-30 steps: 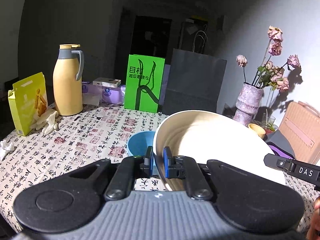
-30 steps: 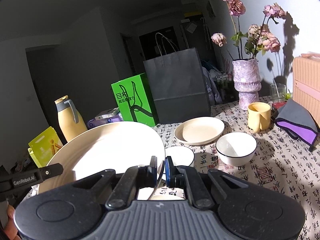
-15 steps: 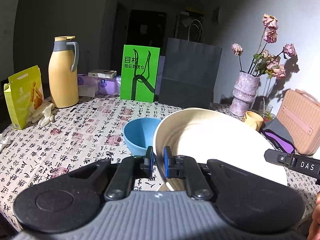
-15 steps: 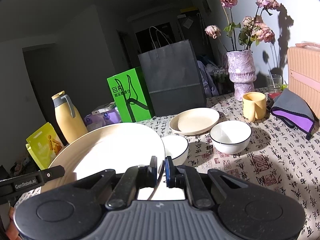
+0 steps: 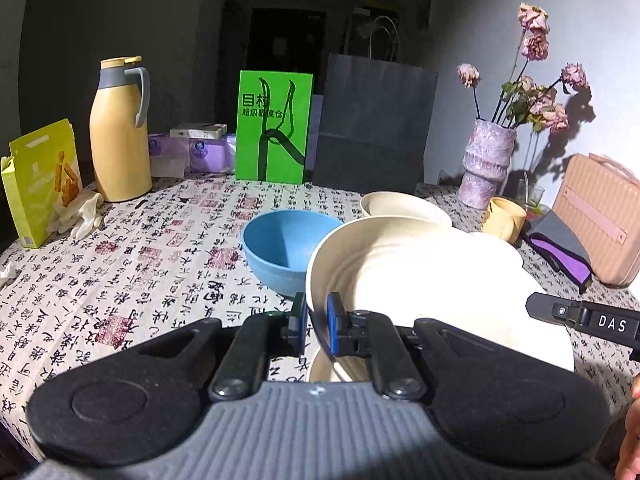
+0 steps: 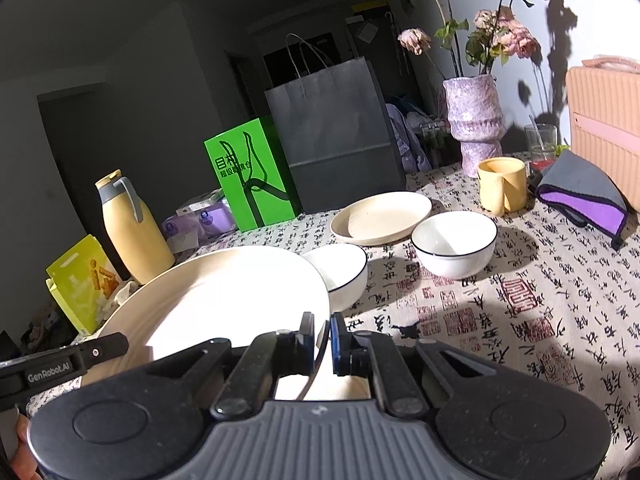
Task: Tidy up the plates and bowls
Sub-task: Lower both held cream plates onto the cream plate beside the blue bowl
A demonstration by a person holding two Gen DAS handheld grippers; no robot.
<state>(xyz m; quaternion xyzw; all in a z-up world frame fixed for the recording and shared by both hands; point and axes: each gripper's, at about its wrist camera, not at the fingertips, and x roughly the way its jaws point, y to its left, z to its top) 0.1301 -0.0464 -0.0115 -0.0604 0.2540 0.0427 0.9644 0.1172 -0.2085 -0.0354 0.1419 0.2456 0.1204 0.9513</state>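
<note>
A large cream plate (image 5: 432, 280) (image 6: 224, 300) hangs above the table, held at both sides. My left gripper (image 5: 316, 322) is shut on its left rim and my right gripper (image 6: 322, 338) is shut on its right rim. Just beyond the plate's left edge sits a blue bowl (image 5: 286, 246). A smaller cream plate (image 6: 380, 218) (image 5: 404, 204) lies further back. Two white bowls with dark rims stand to the right of the held plate, one (image 6: 340, 270) close to it, the other (image 6: 454, 242) further right.
On the patterned tablecloth (image 5: 140, 260) stand a yellow thermos (image 5: 118, 132), a yellow-green box (image 5: 40, 180), a green box (image 5: 274, 126), a dark paper bag (image 6: 332, 140), a purple vase with dried flowers (image 6: 476, 120), a yellow mug (image 6: 500, 184), a grey-purple cloth (image 6: 580, 196) and a pink case (image 5: 596, 216).
Both grippers have come down with the large plate, which now sits lower over the table. The blue bowl and the far cream plate show more fully.
</note>
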